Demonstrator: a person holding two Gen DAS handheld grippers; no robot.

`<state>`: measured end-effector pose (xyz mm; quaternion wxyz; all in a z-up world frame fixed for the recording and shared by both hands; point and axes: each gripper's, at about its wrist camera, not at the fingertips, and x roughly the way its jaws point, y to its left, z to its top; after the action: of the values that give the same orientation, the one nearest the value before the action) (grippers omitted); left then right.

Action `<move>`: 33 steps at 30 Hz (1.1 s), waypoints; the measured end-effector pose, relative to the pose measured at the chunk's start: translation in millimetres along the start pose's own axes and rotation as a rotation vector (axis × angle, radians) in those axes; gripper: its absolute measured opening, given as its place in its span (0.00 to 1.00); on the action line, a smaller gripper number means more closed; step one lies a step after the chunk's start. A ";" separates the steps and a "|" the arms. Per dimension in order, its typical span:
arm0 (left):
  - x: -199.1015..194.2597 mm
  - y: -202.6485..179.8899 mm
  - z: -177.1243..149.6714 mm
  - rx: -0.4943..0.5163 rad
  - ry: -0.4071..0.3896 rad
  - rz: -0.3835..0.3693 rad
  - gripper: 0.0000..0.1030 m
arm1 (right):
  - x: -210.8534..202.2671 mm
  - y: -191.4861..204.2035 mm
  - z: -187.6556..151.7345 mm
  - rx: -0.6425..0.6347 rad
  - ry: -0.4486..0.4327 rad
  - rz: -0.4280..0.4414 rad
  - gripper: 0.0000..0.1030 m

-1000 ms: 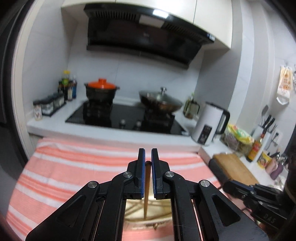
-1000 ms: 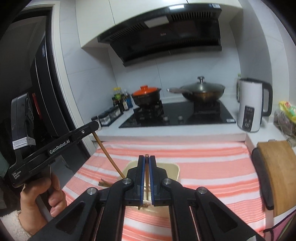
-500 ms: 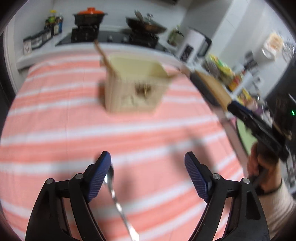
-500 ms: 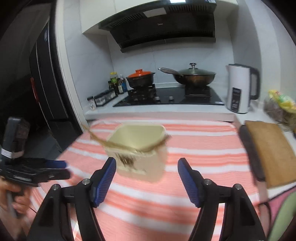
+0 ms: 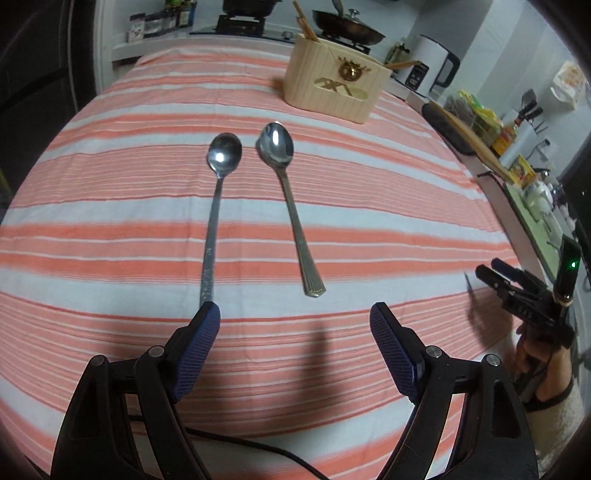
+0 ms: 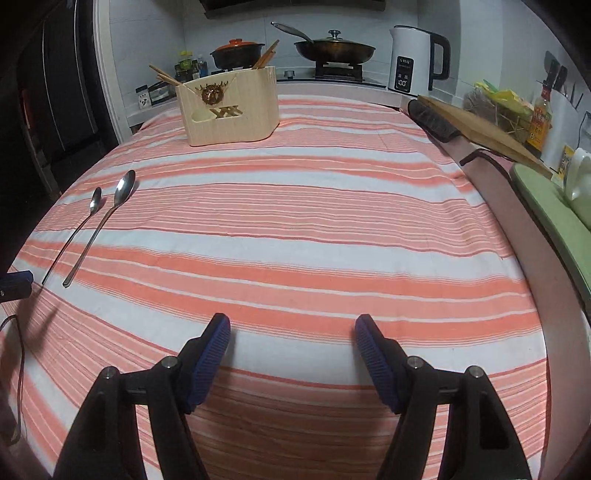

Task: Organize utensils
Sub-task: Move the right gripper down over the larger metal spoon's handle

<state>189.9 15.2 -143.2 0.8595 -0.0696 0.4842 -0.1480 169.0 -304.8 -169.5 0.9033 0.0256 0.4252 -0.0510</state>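
Grippers first, nearest the lenses: left gripper (image 5: pixel 295 325) at 6 o'clock in the left wrist view, blue-padded fingers spread wide and holding nothing, low over the orange-and-white striped tablecloth (image 5: pixel 110 192); right gripper (image 6: pixel 293 334) likewise at 6 o'clock in the right wrist view, spread wide and empty, over bare cloth. Just beyond the left gripper, two utensils flat on the cloth, handles toward the lens, bowls toward 12 o'clock: slim round-bowled steel spoon (image 5: pixel 214 221) with its handle end right at the left fingertip, contact unclear; larger oval-bowled steel spoon with ribbed handle (image 5: pixel 291 206) just beside it toward 1 o'clock, near but not touching. From the right wrist view, same pair out at 9 o'clock, well apart from the right gripper. Farther on, at 12 to 1 o'clock in the left view, cream ribbed plastic utensil holder with gold emblem (image 5: pixel 332 85), upright, wooden chopsticks (image 5: pixel 304 20) already leaning inside, some against the left corner, more toward the right side. Farthest back, stove with pots and a white electric kettle (image 6: pixel 410 61). Judging by this: chopsticks sorted, both spoons not yet in the holder, so roughly midway. Likely next: closing on the slim spoon's handle, a thin flat target lying flush on soft cloth, prone to slipping or snagging fabric.
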 end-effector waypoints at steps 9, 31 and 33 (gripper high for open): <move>-6.9 11.5 1.1 0.004 -0.041 0.120 0.82 | 0.3 36.9 -0.5 -0.074 0.013 0.040 0.70; -39.0 69.2 -0.5 -0.087 -0.141 0.221 0.82 | 47.1 199.2 82.3 -0.194 0.139 0.290 0.69; -41.7 72.6 -3.4 -0.093 -0.144 0.219 0.82 | 64.6 214.8 89.5 -0.196 0.147 0.278 0.66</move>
<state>180.2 97.5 -130.3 0.8990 -0.0666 0.4322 -0.0250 302.9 -104.0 -161.7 0.8664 -0.0002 0.4852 0.1179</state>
